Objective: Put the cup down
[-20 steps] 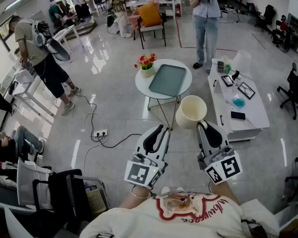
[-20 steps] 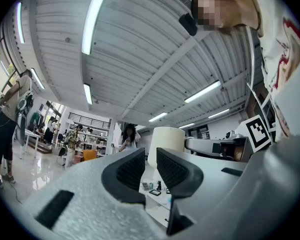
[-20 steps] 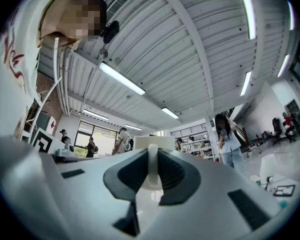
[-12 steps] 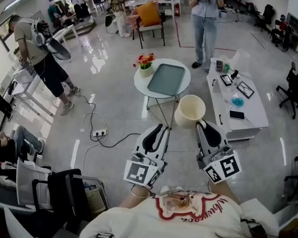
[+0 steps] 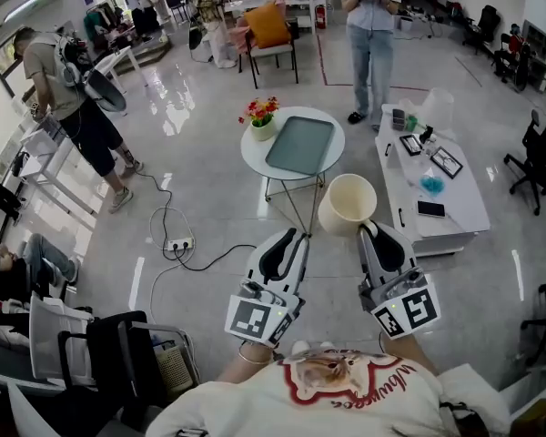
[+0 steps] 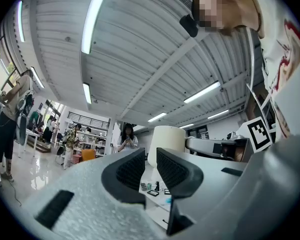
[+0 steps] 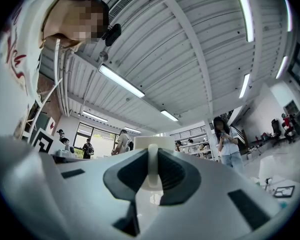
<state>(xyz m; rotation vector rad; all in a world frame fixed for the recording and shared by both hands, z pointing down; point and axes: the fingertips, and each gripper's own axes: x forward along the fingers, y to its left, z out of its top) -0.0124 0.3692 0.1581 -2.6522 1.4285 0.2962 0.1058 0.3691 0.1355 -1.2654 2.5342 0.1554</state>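
Note:
A cream cup (image 5: 348, 205) hangs in the air over the floor, mouth tipped toward the camera. My right gripper (image 5: 368, 228) is shut on its handle; in the right gripper view the handle (image 7: 152, 168) is pinched between the two pads. In the left gripper view the cup (image 6: 166, 143) shows just past the jaws. My left gripper (image 5: 297, 236) floats level with it, a hand's width to the left, its jaws drawn almost together with nothing between them. A round white table (image 5: 256, 160) carrying a grey-green tray (image 5: 299, 145) stands ahead, just beyond the cup.
A pot of flowers (image 5: 262, 116) sits at the round table's left edge. A low white table (image 5: 460, 209) with small items stands to the right. A person (image 5: 370, 25) stands beyond. A power strip and cable (image 5: 178, 243) lie on the floor at left, near black chairs (image 5: 118, 353).
The room has drifted slightly left and up in the head view. Both grippers and the cup keep their places relative to me.

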